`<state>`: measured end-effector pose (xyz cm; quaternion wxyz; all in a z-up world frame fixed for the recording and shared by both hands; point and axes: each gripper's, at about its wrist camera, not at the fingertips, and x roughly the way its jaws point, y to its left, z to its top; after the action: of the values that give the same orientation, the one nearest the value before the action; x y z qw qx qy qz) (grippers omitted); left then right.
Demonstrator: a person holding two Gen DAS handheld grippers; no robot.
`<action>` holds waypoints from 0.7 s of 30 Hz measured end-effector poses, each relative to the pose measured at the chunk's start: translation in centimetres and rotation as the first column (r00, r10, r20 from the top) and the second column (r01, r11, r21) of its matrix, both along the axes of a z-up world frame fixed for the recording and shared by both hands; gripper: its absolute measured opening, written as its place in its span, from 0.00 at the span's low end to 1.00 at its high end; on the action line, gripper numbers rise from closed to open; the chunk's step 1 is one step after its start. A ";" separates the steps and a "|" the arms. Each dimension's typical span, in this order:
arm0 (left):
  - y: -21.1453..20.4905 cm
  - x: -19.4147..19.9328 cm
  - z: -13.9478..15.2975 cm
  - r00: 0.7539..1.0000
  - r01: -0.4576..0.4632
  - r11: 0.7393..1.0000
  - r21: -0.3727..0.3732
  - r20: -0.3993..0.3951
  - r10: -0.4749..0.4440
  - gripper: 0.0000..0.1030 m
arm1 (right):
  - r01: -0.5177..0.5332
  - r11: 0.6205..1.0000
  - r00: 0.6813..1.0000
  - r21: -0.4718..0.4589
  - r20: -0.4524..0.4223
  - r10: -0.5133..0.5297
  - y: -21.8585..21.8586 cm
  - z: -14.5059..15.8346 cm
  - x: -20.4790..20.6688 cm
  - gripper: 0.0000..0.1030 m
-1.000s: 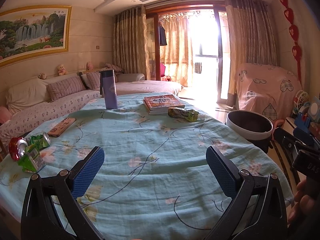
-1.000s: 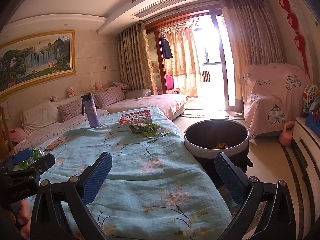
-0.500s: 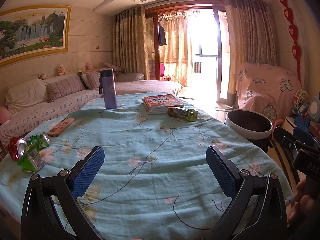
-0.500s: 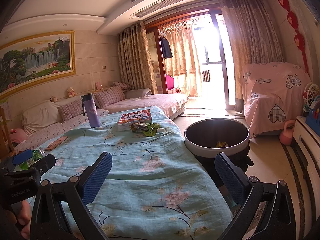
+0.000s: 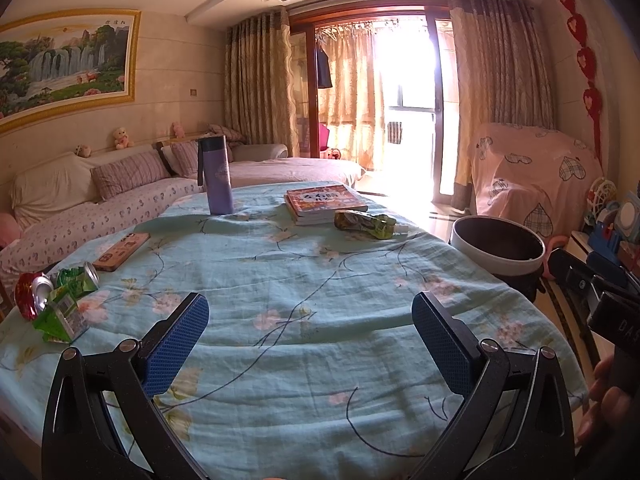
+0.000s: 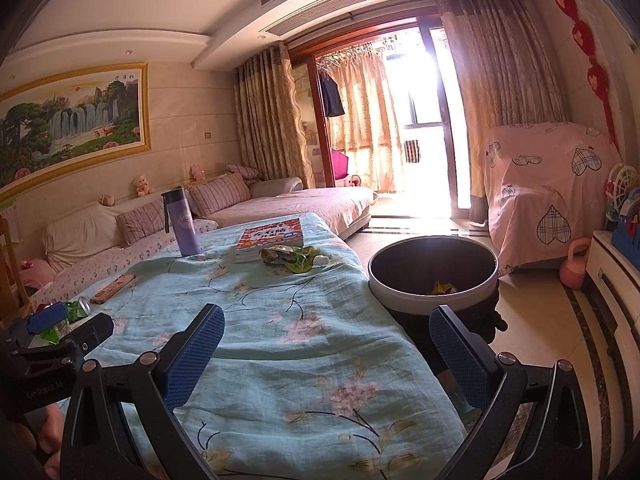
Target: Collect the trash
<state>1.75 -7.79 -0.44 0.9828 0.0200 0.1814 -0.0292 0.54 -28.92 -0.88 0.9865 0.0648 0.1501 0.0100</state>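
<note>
Both grippers wide and empty over the cloth-covered table; trash on the table, some in the bin.

The left gripper (image 5: pixel 310 338) and right gripper (image 6: pixel 328 354) hang low with jaws spread, holding nothing. Crushed red and green cans (image 5: pixel 52 292) cluster at left-view's lower left; a crumpled green foil pouch (image 5: pixel 366 224) lies beside the books (image 5: pixel 322 202). The round white-rimmed waste bin (image 6: pixel 434 280), right of centre, holds something yellowish, probably a wrapper.
</note>
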 end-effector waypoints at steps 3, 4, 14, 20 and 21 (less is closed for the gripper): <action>0.0 0.0 -0.2 1.000 0.002 1.000 0.000 -0.002 -0.002 1.00 | 0.000 1.000 1.000 0.001 0.000 0.000 0.0 -0.1 0.0 1.00; 0.0 0.0 -0.2 1.000 0.002 1.000 0.000 -0.002 -0.002 1.00 | 0.000 1.000 1.000 0.002 0.000 0.000 0.1 -0.1 0.0 1.00; 0.1 0.4 -0.5 1.000 0.007 1.000 -0.008 -0.016 -0.007 1.00 | -0.001 1.000 1.000 0.010 -0.005 0.001 0.2 -0.4 0.1 1.00; 0.2 0.6 -0.7 1.000 0.012 1.000 -0.011 -0.025 -0.012 1.00 | -0.003 1.000 1.000 0.022 -0.016 0.004 0.5 -0.7 0.3 1.00; 0.1 0.7 -0.7 1.000 0.013 1.000 -0.011 -0.027 -0.013 1.00 | -0.004 1.000 1.000 0.022 -0.017 0.004 0.6 -0.7 0.2 1.00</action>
<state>2.45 -7.64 -1.18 0.9801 0.0154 0.1945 -0.0368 0.78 -28.31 -1.59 0.9844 0.0756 0.1585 0.0130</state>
